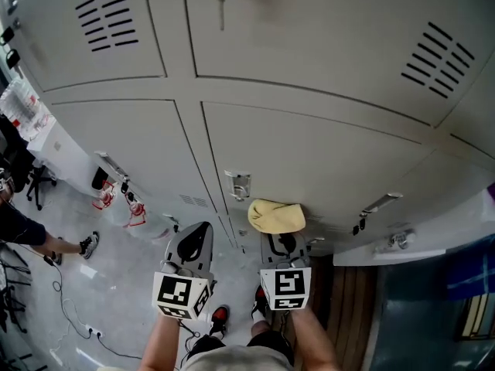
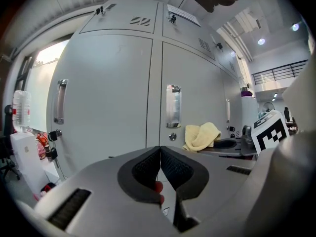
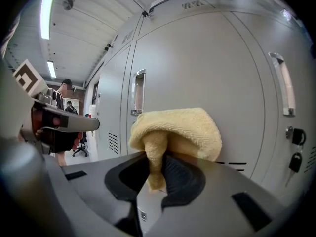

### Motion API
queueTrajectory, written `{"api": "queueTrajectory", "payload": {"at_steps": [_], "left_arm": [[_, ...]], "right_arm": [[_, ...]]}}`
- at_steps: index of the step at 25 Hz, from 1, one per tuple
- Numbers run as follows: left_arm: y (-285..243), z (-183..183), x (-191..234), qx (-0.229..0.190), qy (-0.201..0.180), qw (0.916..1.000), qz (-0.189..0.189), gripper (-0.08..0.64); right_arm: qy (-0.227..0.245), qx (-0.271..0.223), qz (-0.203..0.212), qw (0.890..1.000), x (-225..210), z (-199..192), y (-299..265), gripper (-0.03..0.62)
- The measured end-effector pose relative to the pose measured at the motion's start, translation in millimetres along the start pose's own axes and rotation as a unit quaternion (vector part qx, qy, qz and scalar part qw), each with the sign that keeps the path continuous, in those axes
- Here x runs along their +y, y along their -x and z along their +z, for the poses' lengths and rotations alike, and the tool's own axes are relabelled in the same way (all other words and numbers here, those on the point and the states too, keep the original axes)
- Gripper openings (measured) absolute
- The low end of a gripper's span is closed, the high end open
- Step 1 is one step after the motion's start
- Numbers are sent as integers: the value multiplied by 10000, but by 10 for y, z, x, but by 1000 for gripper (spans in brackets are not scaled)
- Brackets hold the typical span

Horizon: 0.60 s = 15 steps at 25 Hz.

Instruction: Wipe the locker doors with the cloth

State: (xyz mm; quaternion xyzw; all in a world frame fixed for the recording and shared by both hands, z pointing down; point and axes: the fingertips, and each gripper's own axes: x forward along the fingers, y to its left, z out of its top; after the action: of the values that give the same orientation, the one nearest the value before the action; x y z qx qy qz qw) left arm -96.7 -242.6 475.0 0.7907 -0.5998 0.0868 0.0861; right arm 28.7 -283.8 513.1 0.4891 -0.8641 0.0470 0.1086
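Right tongs (image 3: 157, 168) clenched on a folded pale-yellow terry cloth (image 3: 177, 128). One hanging fold is pinched between the black ribbed pads and the rest is bunched above the tips. The cloth is held up in front of a light-grey metal locker door (image 3: 212, 68), just right of its recessed chrome handle (image 3: 138, 92); whether the cloth touches the door can't be told from any view. Dark slot vents sit low on that door behind the cloth. The next door to the right has a long bar handle (image 3: 282, 83) and a lock with a key hanging from it (image 3: 295, 158). Left tongs (image 2: 160, 158) clenched on nothing, pads pressed together. They are held off the lockers, low and to the left of the right tongs, and point at the same bank of doors. In the head view both marker cubes sit side by side near the person's forearms, with the cloth just ahead of the right one. Black-and-red shoes (image 1: 220, 315) stand on the grey speckled floor (image 1: 116, 261) below.
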Motion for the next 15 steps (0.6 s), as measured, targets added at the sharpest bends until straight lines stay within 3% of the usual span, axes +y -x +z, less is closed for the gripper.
{"api": "queueTrajectory", "payload": {"at_steps": [15], "left_arm": [[-265, 84, -598, -11, -181, 9972, -719, 23]], "right_arm": [[-237, 85, -955, 9951, -754, -153, 423, 75]]}}
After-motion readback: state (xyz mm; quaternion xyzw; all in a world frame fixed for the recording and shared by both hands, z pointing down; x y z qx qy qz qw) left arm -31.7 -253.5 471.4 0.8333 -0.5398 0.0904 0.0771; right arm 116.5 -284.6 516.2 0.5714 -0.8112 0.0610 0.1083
